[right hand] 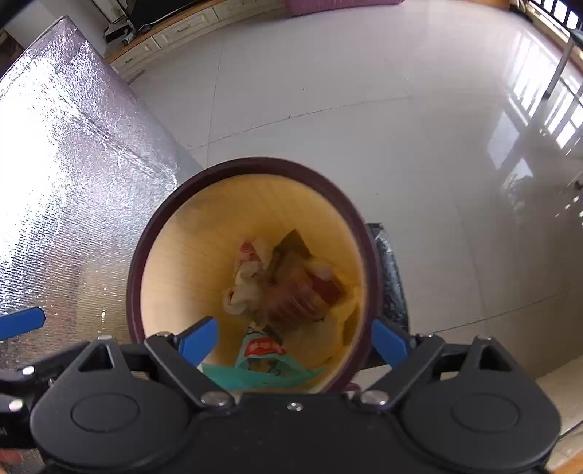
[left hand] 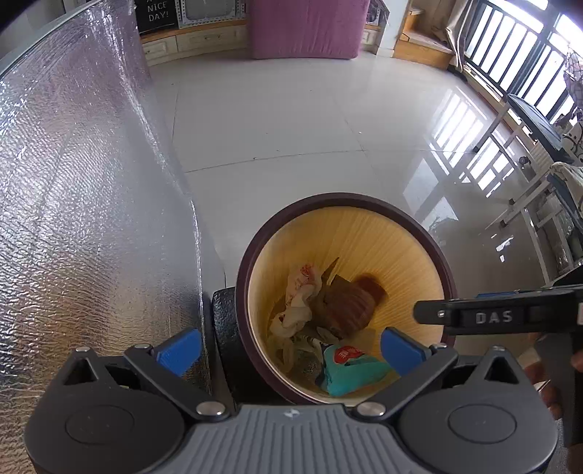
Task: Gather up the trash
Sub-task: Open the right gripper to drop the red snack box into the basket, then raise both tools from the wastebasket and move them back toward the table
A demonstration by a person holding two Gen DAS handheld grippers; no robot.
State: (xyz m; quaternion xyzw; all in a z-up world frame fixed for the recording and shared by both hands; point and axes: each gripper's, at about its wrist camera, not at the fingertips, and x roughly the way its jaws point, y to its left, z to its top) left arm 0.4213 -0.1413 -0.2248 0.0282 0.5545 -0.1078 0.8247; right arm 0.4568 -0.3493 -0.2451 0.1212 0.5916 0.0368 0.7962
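Note:
A round bin with a dark maroon rim [left hand: 349,198] [right hand: 255,162] and a yellow inside stands on the floor. In it lie a teal wrapper [left hand: 349,368] [right hand: 262,368], a crumpled white wrapper with red print [left hand: 298,299] [right hand: 244,288] and a brown piece [left hand: 346,302] [right hand: 291,299], blurred in the right wrist view. My left gripper [left hand: 289,350] hangs open over the bin's near left edge, nothing between its blue pads. My right gripper [right hand: 294,344] is open above the bin mouth, also holding nothing. One of its black fingers [left hand: 473,317] reaches in from the right.
A table covered in silver foil [left hand: 73,218] [right hand: 65,164] runs along the bin's left side. A black textured object [left hand: 226,328] [right hand: 390,269] stands against the bin. White floor tiles [left hand: 291,127] stretch to a pink sofa [left hand: 306,29]; metal frames [left hand: 539,204] stand right.

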